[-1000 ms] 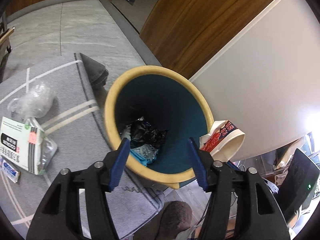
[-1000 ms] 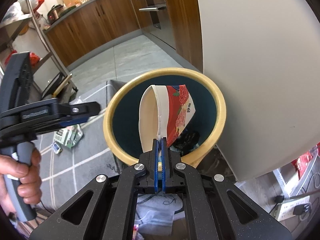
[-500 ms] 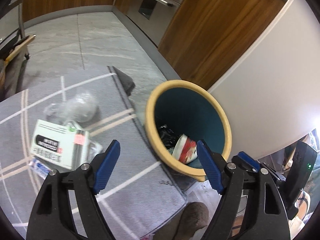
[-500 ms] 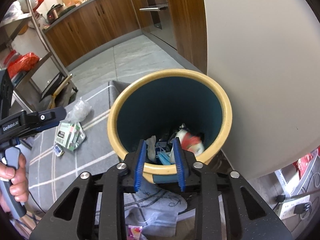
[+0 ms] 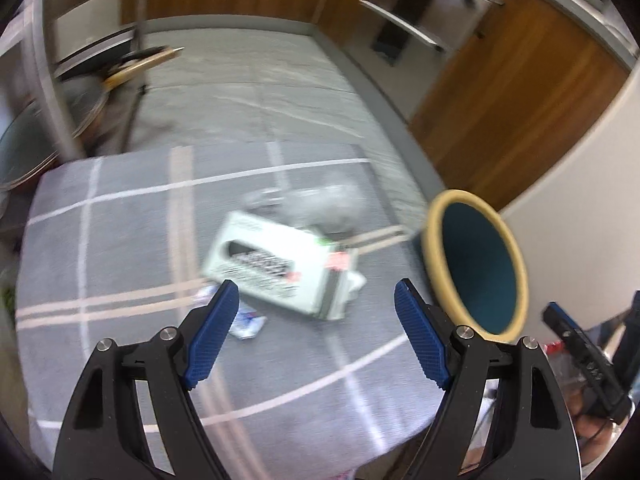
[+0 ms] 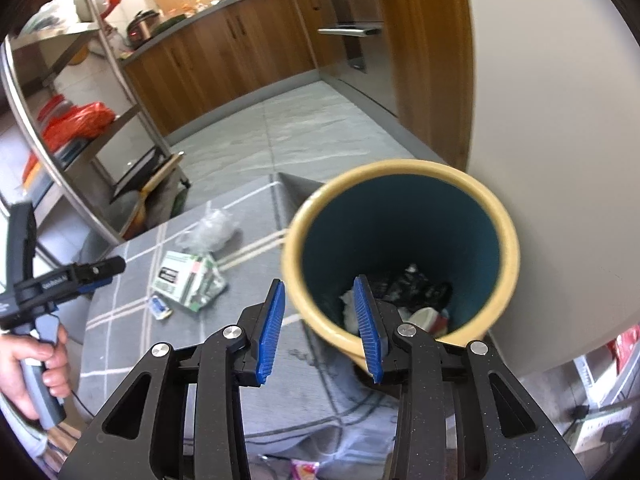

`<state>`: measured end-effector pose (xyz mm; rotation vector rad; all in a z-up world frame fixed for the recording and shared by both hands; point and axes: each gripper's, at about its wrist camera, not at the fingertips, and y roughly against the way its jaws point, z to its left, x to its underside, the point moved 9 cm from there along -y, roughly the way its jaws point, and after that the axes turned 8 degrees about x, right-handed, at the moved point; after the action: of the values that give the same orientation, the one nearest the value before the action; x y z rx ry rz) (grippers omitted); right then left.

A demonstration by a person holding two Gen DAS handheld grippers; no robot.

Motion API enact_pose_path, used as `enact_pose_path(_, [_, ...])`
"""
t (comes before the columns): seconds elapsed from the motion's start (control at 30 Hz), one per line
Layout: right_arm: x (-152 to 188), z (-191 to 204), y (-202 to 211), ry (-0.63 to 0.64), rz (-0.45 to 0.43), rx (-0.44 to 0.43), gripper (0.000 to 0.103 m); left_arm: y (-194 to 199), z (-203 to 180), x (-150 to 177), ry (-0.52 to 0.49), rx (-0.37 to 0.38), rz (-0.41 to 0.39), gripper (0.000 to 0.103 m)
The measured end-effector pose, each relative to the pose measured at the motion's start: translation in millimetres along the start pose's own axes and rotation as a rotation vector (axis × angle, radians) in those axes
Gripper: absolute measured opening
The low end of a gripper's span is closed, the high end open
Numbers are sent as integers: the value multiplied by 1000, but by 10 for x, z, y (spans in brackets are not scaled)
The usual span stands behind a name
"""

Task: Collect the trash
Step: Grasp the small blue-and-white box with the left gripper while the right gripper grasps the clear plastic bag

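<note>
A teal bin with a yellow rim [image 6: 496,216] stands by the white wall; a red-and-white paper cup [image 6: 430,317] and dark wrappers lie inside. It also shows in the left wrist view [image 5: 434,240]. My right gripper [image 6: 318,326] is open and empty above the bin's near rim. My left gripper [image 5: 316,336] is open and empty above the grey rug, facing a white carton [image 5: 276,266], a clear plastic bag [image 5: 324,204] and a small blue-white wrapper [image 5: 248,322]. The carton [image 6: 188,276], bag [image 6: 208,230] and wrapper [image 6: 160,307] also show in the right wrist view.
The grey rug with white lines [image 5: 120,240] covers the floor. A metal shelf rack [image 6: 60,120] stands at the left with pans leaning below it. Wooden cabinets [image 6: 240,52] and an oven line the back. A power strip [image 6: 600,428] lies at the right.
My right gripper let go of the paper cup, which dropped into the bin, and opened wider. My left gripper swung left from the bin to over the carton on the rug.
</note>
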<state>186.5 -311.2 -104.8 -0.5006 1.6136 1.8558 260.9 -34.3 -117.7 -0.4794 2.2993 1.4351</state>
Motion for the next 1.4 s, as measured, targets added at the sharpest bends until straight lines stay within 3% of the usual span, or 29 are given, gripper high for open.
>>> enact_pose_path(0.23, [0,273,-12,34,3,-38,38,-144,566,191,81,-63,50,79])
enact_pose_path(0.53, [63,406,-53,66,18,-32,38,-557,788,337,108,-144,148,70])
enact_pose_path(0.83, [101,453,-101,87,31,-25,38,-796,882,264,93,-187,144,67])
enact_pose_path(0.97, [111,500,-111,96,33,-27,38,-793,924,228,70,-225,137,43])
enact_pose_path(1.13, [121,546,-127,103,36,-33,38,-733,929,292,89,-207,146,31])
enact_pose_path(1.27, [123,609,-130,111,37,-42,38,-654,909,309,100,-178,149,15])
enact_pose_path(1.3, [124,629,-134,114,39,-45,38,-648,901,317,108,-163,152,6])
enact_pose_path(1.4, [123,690,-161,122,43,-54,38,-630,908,356,136,-132,155,6])
